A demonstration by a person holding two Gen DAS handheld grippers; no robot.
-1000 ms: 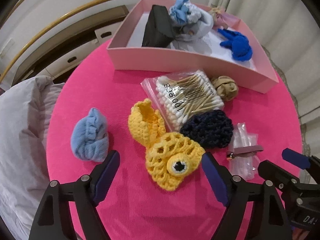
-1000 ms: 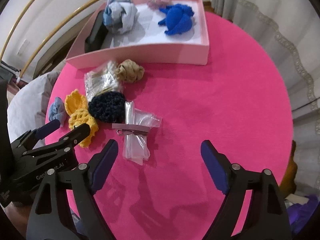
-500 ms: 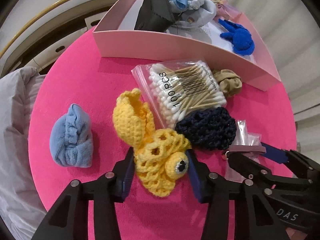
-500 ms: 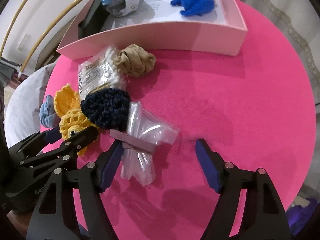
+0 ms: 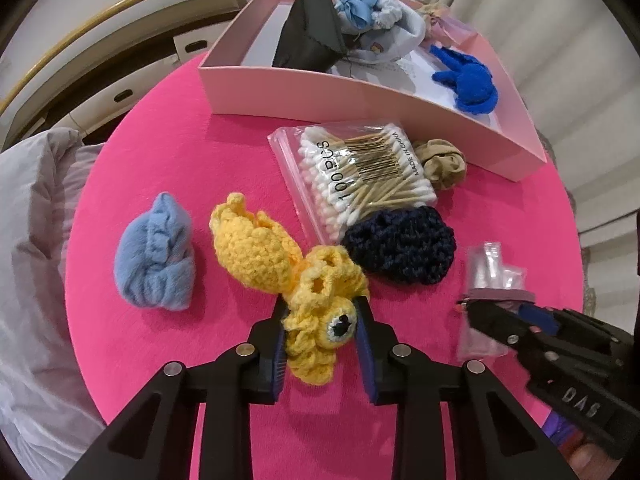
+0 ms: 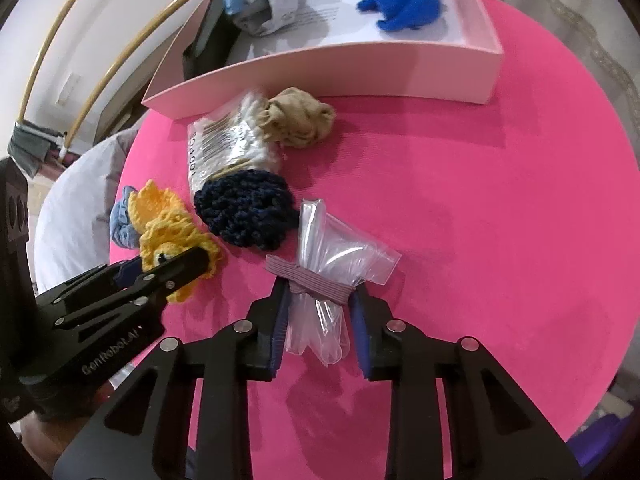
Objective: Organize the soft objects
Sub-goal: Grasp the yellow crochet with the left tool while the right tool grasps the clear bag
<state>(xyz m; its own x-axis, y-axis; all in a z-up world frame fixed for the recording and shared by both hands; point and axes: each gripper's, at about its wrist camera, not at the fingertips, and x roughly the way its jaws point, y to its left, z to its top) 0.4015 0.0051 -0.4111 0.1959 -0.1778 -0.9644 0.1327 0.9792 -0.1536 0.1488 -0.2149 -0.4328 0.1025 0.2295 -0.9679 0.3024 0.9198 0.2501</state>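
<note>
My left gripper [image 5: 322, 330] is shut on the yellow crochet fish [image 5: 316, 320], at its head end with the eye; the fish also shows in the right wrist view [image 6: 168, 232]. My right gripper [image 6: 318, 312] is shut on the clear plastic bag [image 6: 332, 264] with a mauve band, also visible in the left wrist view [image 5: 492, 276]. On the pink table [image 5: 200, 152] lie a light blue cloth bundle [image 5: 156, 268], a navy crochet piece [image 5: 400, 248], a tan knotted cloth [image 5: 442, 164] and a bag of cotton swabs [image 5: 360, 172].
A pink box [image 5: 360, 92] stands at the back with a black pouch [image 5: 308, 36], a white and blue bundle [image 5: 372, 20] and a royal blue knit item [image 5: 468, 80]. A grey pillow [image 5: 28, 260] lies left of the table. Curtains hang at right.
Both grippers have moved forward and closed: the left onto the yellow crochet fish, the right onto the clear plastic bag. The fish's head is now bunched between the left pads.
</note>
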